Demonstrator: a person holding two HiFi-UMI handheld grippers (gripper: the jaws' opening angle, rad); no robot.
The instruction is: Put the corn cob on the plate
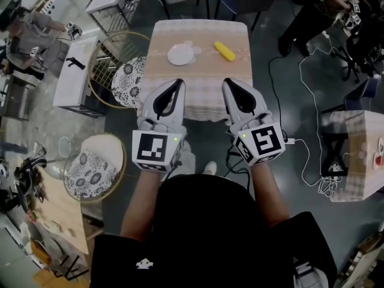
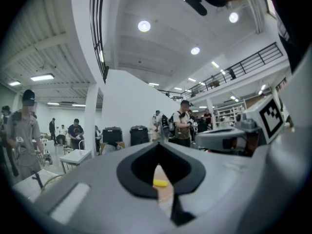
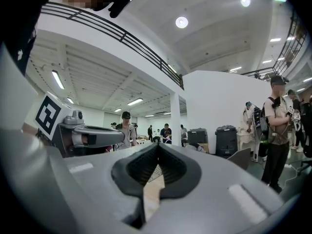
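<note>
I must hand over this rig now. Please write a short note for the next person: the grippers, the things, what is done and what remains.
Left gripper: shut, empty, held short of the table.
Right gripper: shut, empty, level beside the left one.
Corn cob: lies on the table, to the right of the plate and apart from it.
Plate: nothing on it.
Done: nothing yet.
Left: reach in, open a gripper (the right looks nearer to the cob), grip the cob, and set it on the plate.
</note>
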